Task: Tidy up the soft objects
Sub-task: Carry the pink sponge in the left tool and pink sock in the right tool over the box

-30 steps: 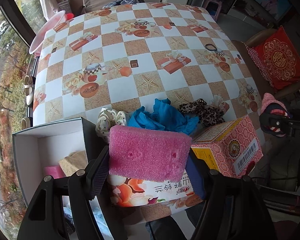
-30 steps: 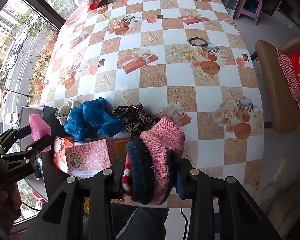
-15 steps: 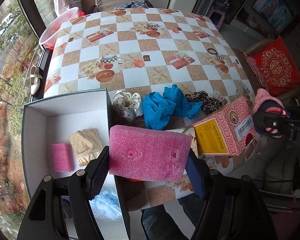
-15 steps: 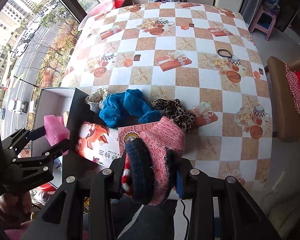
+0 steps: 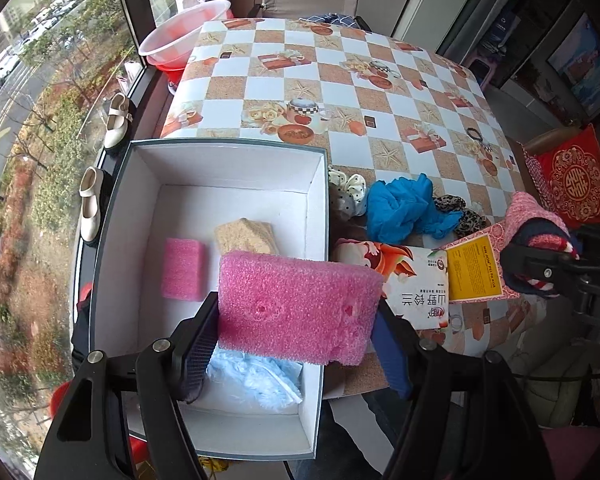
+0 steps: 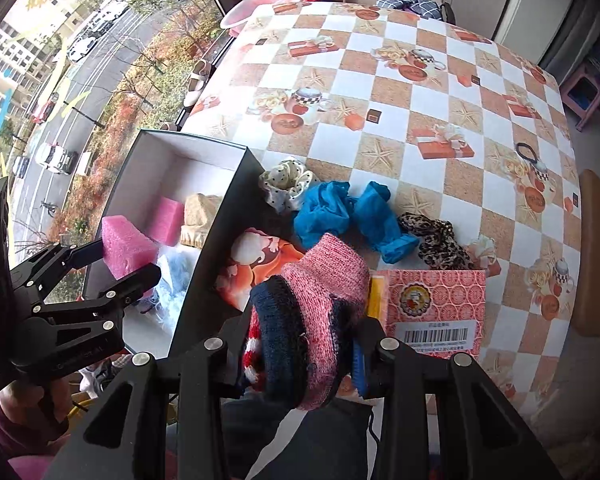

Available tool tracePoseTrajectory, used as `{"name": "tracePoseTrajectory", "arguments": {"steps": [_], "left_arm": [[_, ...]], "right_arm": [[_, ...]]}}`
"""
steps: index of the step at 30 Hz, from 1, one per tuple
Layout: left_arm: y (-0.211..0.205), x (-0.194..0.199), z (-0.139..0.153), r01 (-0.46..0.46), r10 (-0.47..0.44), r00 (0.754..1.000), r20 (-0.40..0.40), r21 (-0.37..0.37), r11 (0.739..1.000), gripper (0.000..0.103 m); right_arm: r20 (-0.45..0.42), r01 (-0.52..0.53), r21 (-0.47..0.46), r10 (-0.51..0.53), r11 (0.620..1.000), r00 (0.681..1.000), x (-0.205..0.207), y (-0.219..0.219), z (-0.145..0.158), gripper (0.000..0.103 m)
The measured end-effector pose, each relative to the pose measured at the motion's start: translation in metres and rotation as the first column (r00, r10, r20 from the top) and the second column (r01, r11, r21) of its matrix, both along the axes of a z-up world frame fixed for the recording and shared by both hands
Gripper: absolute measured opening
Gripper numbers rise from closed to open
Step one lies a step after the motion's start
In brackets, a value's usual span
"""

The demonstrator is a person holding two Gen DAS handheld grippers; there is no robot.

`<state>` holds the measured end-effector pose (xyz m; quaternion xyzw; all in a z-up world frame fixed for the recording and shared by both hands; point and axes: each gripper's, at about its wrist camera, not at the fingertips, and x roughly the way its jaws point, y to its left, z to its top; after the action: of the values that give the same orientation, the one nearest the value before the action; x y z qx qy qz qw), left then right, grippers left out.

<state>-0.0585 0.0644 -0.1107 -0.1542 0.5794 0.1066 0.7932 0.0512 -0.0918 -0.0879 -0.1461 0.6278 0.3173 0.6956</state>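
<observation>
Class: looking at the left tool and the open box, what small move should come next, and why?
Probably lower the left tool and release the pink sponge into the box: the sponge hangs over the box, which already holds a smaller sponge and a beige cloth.

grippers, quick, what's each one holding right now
Left tool: closed on the pink foam block, above the open box.
Right tool: closed on the pink knit sock.

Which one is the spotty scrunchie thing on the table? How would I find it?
Start at the big open box at the table's window-side edge. Right outside its far corner, a small ruffled scrunchie lies on the checked cloth, touching the crumpled blue cloth. It is the only cream one with black dots; the other scrunchie, past the blue cloth, is leopard print.
</observation>
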Motion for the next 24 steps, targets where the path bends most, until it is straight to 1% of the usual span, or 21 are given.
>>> {"name": "tracePoseTrajectory", "arguments": {"steps": [7,14,20,24], "left_arm": [[0.03,-0.025,-0.005,-0.104,0.104,0.995,-0.002,-0.009,0.995,0.074],[0.057,-0.046,-0.011,-0.205,0.205,0.979,-0.015,-0.017,0.979,0.074],[0.072,-0.057,-0.019,-0.252,0.251,0.967,-0.035,-0.018,0.968,0.074],[0.077,-0.06,-0.023,-0.27,0.269,0.962,-0.045,-0.021,0.963,0.074]], "right_arm": [[-0.008,-0.119,-0.004,0.119,0.993,0.993,-0.017,0.049,-0.002,0.038],[-0.011,-0.243,-0.014,0.243,0.97,0.97,-0.033,0.098,-0.005,0.038],[-0.017,-0.322,-0.023,0.322,0.946,0.947,-0.043,0.133,-0.01,0.038],[-0.031,-0.352,-0.027,0.351,0.936,0.936,-0.046,0.151,-0.016,0.038]]}}
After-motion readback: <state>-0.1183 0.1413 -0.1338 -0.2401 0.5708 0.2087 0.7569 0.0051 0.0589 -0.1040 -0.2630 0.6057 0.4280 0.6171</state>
